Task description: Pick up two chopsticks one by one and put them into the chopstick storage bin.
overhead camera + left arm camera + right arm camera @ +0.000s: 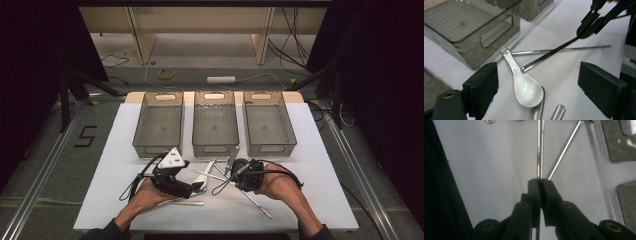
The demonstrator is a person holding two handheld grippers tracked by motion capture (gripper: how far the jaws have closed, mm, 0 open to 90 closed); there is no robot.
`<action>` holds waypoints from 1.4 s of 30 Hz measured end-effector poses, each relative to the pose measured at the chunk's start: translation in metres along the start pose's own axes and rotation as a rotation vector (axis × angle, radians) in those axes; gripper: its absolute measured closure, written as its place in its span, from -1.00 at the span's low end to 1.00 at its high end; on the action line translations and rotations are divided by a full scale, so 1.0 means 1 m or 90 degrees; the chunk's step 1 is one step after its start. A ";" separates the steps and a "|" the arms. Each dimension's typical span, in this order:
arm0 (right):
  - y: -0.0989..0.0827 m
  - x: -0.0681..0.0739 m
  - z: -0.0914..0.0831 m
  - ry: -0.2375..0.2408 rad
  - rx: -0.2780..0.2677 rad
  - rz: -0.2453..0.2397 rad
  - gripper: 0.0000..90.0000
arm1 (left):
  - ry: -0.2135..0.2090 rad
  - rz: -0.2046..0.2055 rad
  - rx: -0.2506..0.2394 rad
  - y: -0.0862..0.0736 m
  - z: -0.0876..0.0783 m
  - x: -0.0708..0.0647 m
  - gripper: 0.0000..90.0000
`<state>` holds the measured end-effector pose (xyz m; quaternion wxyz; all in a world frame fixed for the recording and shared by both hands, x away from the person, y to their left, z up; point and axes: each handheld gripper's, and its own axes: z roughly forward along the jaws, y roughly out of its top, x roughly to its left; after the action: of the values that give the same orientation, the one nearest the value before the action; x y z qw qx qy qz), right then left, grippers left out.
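My right gripper [540, 182] is shut on a thin metal chopstick [539, 150], which runs straight out ahead of its jaws. In the left gripper view that same chopstick [549, 55] slants down from the right gripper [594, 22] at top right, and its far tip rests against the handle of a white ceramic spoon [526, 85]. My left gripper [539, 75] stands wide open, one jaw on each side of the spoon, touching nothing. In the high view both grippers meet over the utensil pile near the table's front: left gripper [196, 186], right gripper [235, 175].
A second chopstick [561, 50] lies flat on the white table behind the held one. Two metal handles [539, 110] lie beside the spoon's bowl. Three grey bins [158, 149] [215, 148] [269, 147] stand in a row behind the pile.
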<state>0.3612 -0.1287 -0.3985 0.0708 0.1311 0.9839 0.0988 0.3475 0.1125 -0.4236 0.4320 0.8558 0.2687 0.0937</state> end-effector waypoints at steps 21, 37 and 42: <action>0.010 0.024 -0.003 -0.006 0.000 -0.098 0.93 | -0.069 0.116 0.090 0.006 0.020 -0.020 -0.10; 0.012 0.028 -0.003 -0.001 -0.003 -0.127 0.93 | -0.089 0.170 0.107 0.004 0.021 -0.029 0.31; 0.012 0.029 -0.003 0.005 -0.001 -0.128 0.93 | -0.089 0.183 0.116 0.002 0.023 -0.030 0.42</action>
<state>0.3357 -0.1103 -0.3964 0.0762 0.0312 0.9923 0.0924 0.3321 0.0790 -0.4337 0.3523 0.9254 0.1207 0.0701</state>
